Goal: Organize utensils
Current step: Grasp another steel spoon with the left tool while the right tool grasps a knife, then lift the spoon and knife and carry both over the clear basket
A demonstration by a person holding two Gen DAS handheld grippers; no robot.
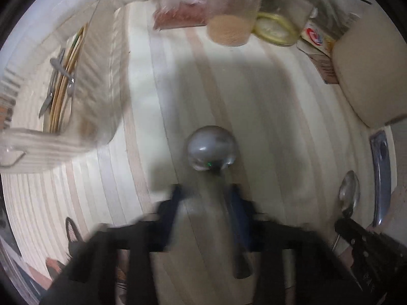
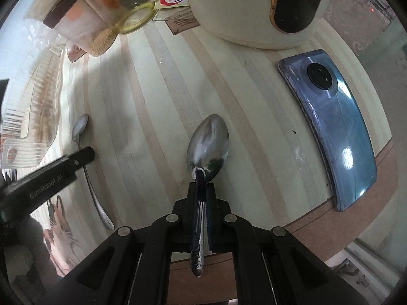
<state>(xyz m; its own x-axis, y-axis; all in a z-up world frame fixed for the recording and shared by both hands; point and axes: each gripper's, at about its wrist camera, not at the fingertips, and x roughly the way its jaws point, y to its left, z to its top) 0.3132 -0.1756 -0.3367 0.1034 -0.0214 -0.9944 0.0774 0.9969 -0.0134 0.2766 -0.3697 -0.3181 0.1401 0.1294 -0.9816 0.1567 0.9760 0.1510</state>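
Right wrist: fingers (image 2: 202, 190) pinch spoon (image 2: 207, 147) near table edge (image 2: 356, 218).

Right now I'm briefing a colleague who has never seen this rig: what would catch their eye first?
Each gripper holds a spoon: the right gripper clamps the larger spoon by its handle mid-table, and the left gripper holds a smaller spoon. A blue phone lies face down at the table's right edge, below a cream cooker. On the left, a clear ribbed container holds utensils.
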